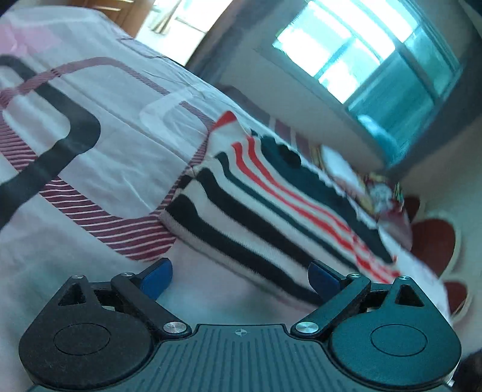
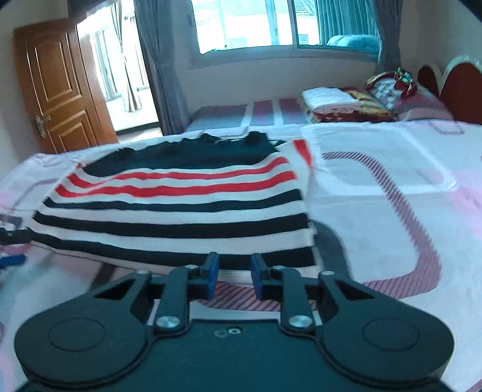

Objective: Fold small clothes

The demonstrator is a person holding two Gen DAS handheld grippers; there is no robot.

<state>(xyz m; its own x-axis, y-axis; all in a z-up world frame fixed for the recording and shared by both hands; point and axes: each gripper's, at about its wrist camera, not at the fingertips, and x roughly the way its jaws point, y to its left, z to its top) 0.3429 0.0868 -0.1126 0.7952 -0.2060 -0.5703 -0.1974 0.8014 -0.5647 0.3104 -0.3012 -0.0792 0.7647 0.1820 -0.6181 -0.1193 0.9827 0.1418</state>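
Observation:
A small knitted garment (image 1: 256,211) (image 2: 180,211), white with black and red stripes and a dark upper part, lies flat on the bed. My left gripper (image 1: 240,279) is open wide over the bare sheet, its right fingertip (image 1: 323,280) close to the garment's near edge. A blue and black piece at the left edge of the right wrist view looks like that same gripper (image 2: 12,259). My right gripper (image 2: 235,276) sits just short of the garment's near hem. Its blue pads (image 2: 212,274) stand a narrow gap apart, and only the sheet shows between them.
The bed sheet (image 2: 376,196) is pale pink with dark and striped loop patterns. Folded bedding (image 2: 331,102) and a red headboard (image 2: 452,84) are at the far right. A wooden door (image 2: 60,84) and a window (image 2: 256,24) lie beyond the bed.

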